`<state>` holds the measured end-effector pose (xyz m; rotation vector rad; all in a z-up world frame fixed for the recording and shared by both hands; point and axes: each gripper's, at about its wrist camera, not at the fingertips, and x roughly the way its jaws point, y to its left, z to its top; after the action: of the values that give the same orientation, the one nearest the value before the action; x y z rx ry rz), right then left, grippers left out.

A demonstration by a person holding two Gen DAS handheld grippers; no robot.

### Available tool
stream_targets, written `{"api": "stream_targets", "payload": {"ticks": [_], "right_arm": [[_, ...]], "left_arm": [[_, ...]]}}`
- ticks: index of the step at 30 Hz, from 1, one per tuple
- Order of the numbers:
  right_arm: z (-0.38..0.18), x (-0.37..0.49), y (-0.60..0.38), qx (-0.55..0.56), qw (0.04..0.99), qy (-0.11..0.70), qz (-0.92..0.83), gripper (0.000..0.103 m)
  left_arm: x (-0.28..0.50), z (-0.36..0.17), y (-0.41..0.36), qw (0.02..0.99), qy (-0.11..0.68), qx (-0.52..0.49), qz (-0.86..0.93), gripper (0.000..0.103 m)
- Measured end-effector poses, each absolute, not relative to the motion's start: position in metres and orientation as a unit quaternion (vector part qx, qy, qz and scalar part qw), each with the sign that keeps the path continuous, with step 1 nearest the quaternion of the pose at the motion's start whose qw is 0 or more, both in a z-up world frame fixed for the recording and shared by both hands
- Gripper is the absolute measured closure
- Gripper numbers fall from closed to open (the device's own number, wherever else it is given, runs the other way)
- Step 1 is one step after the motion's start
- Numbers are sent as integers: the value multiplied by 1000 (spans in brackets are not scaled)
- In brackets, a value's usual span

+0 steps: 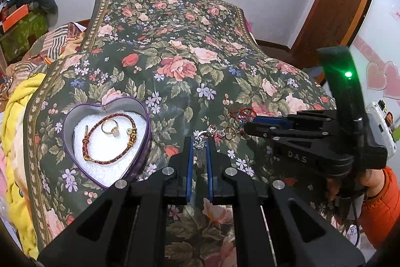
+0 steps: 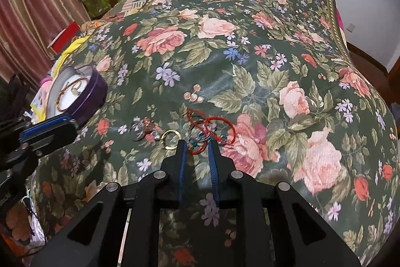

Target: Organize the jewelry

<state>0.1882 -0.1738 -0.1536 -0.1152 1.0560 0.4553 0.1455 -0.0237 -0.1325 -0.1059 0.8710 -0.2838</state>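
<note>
Jewelry lies in two places on the floral bedspread (image 1: 190, 46). At lower left of the left wrist view, a heart-shaped box (image 1: 75, 114) holds a braided bracelet (image 1: 110, 142) and a gold ring (image 1: 110, 127). Right of it, loose rings (image 1: 212, 133) and a red cord bracelet (image 2: 212, 128) lie scattered. Left tongs (image 1: 200, 142) are parted around what looks like a silver ring (image 1: 200, 144). Right tongs (image 2: 197, 143) are released, their tips beside the red cord.
</note>
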Motion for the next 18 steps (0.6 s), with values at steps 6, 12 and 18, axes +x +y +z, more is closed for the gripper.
{"api": "stream_targets", "payload": {"ticks": [6,12,18], "right_arm": [[-156,196,-170,-59,834,503,218,87],[-156,200,-165,-73,835,499,219,83],[-155,200,-160,-86,836,494,224,76]], "left_arm": [[151,-137,-22,893,423,-58,-140,95],[154,-144,-21,891,428,-62,-141,95],[156,-146,-20,890,428,-66,-141,95]]}}
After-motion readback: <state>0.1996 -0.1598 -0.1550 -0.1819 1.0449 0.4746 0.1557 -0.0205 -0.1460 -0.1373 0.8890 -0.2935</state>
